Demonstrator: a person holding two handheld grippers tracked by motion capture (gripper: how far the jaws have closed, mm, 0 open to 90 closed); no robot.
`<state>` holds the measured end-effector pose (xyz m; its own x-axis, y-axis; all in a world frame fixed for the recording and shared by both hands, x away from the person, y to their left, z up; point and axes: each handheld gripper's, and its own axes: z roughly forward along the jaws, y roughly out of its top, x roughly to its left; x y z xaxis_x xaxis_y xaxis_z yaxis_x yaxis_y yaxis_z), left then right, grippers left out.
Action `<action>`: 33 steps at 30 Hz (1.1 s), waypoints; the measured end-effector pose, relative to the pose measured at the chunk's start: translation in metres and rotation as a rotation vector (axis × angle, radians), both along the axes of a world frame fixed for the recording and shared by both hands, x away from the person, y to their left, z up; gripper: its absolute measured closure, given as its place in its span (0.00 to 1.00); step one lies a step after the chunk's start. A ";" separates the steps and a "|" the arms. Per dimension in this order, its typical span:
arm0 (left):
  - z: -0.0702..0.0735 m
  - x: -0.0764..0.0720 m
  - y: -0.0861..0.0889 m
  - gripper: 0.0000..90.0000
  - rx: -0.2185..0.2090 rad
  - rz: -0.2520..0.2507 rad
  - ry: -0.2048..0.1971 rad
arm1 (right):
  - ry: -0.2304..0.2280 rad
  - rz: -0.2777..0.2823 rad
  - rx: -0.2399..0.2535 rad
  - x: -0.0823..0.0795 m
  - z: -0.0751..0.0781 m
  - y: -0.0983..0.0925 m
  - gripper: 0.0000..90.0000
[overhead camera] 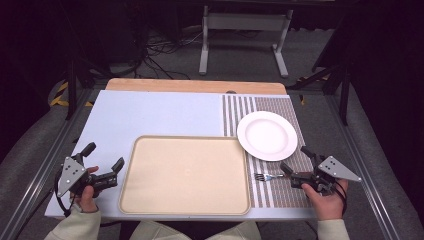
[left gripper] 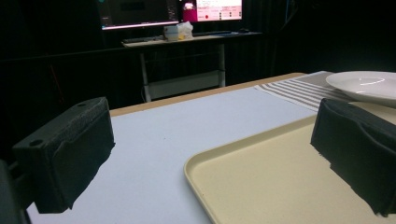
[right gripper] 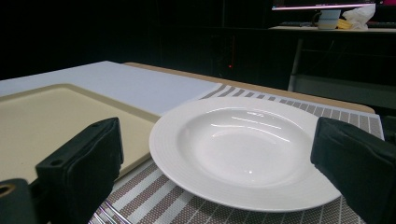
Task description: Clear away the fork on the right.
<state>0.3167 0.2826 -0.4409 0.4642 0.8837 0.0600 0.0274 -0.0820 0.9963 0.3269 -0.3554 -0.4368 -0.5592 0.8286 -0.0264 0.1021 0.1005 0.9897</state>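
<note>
Fork [overhead camera: 267,176] beside right tool [overhead camera: 296,164] visible from above

Dark room, grey carpet [overhead camera: 240,60], desk [left gripper: 187,39]

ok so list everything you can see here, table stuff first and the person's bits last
tray: 1, beige, empty, table's near middle
plate: 1, white, empty, on the placemat, right of the tray
fork: 1, silver, on the placemat, near side of the plate
placemat: 1, brown and white striped, table's right part
table: 1, pale blue top, wood far edge
left gripper: 1, black, open, left of the tray
right gripper: 1, black, open, by the fork
hands: 2, pale sleeves, near edge
</note>
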 end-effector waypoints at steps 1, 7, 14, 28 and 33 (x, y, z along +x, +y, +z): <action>0.000 0.000 0.000 0.00 -0.002 0.001 -0.002 | -0.001 0.001 -0.001 0.000 0.000 0.000 0.03; 0.000 0.000 0.000 0.00 0.001 0.001 -0.001 | -0.001 0.010 0.003 -0.001 0.001 0.001 0.03; 0.000 0.000 0.001 0.00 -0.004 0.001 -0.001 | 0.003 0.016 0.007 -0.002 0.001 0.001 0.03; 0.000 0.000 0.000 0.00 0.001 0.009 0.002 | 0.031 0.060 -0.010 0.006 0.018 0.011 0.03; 0.000 0.000 0.000 0.00 0.004 0.009 0.002 | 0.038 0.077 -0.035 0.011 0.026 0.014 0.03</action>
